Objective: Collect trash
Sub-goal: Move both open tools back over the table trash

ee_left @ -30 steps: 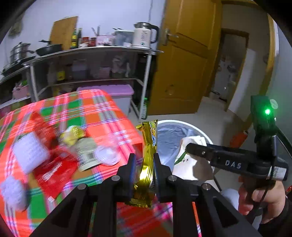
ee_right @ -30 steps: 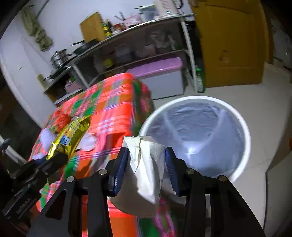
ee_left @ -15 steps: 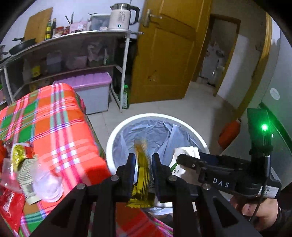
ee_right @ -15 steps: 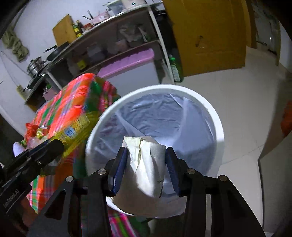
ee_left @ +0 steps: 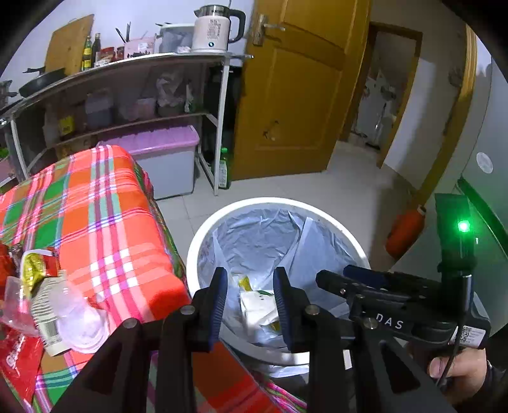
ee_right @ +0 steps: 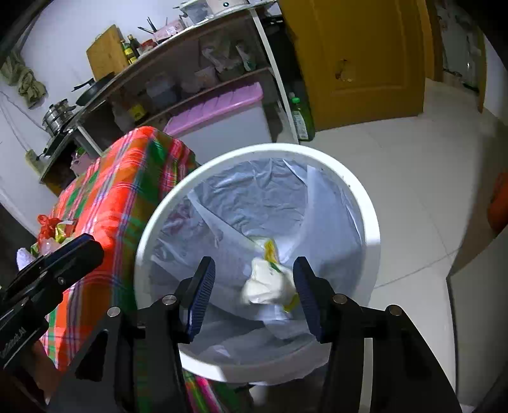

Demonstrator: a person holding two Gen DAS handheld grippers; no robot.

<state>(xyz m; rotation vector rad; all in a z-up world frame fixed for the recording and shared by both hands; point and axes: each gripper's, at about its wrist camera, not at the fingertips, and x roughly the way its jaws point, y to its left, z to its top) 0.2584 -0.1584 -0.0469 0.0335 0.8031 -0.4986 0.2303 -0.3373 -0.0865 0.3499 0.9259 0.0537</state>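
Note:
A white trash bin (ee_left: 203,232) with a grey liner stands on the floor beside the table; it also shows in the right wrist view (ee_right: 374,222). My left gripper (ee_left: 250,298) is open and empty above the bin. My right gripper (ee_right: 254,292) is open and empty above it too. A crumpled white paper bag (ee_right: 266,282) and a gold wrapper (ee_right: 270,247) lie inside the bin; the bag also shows in the left wrist view (ee_left: 257,305). More trash (ee_left: 47,305) lies on the plaid tablecloth (ee_left: 95,216): wrappers, a clear cup, red packets.
A metal shelf (ee_left: 127,63) with a kettle (ee_left: 212,28) and bottles stands behind the table, with a purple-lidded box (ee_left: 165,159) under it. A yellow door (ee_left: 295,95) is behind the bin. A red object (ee_left: 406,228) lies on the tiled floor.
Both grippers swung from the table to above the bin and opened. The gold wrapper left my left gripper and the white paper bag left my right gripper; both now lie in the bin.

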